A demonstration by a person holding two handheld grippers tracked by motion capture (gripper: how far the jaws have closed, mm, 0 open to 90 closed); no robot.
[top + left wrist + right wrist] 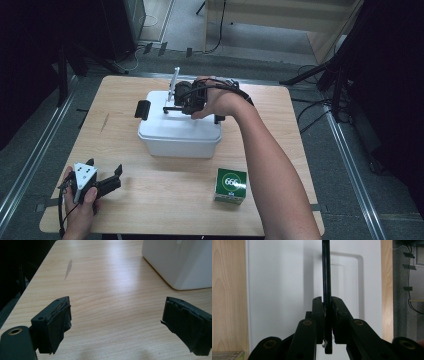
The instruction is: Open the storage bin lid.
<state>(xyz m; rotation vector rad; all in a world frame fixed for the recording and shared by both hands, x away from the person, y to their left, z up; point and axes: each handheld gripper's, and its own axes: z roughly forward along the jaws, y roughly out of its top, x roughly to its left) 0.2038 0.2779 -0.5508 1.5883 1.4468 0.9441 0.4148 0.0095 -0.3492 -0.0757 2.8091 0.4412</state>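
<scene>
Nearest to us, at the table's [165, 200] front left corner, our left hand [80, 202] holds the left gripper [116, 177] low over the wood, pointing right and a little away. In the left gripper view its jaws stand wide apart, the frayed black pads [58, 323] with bare table between them and nothing held. The white box's near corner [180, 262] shows beyond the right jaw, well apart from it.

Also near the front edge, to the right of centre, a small green carton [230, 186] stands on the table, just left of our right forearm [270, 165], which reaches across from the bottom edge toward the middle.

Farther in, the box [177, 132] sits at the table's centre, lid on, with a black clasp [142, 109] sticking out at its left end. Our right hand [220, 102] is over the lid with the right gripper [176, 102] pointing left along it.

In the right gripper view its jaws are pressed together on a thin black handle [326, 277], seen edge-on, which stands upright over a recessed panel [344, 285] in the lid and runs on past the pads. The handle is thus at the middle of the lid, clamped in the right gripper.

Beyond the table lie grey floor and cables [150, 47].
</scene>
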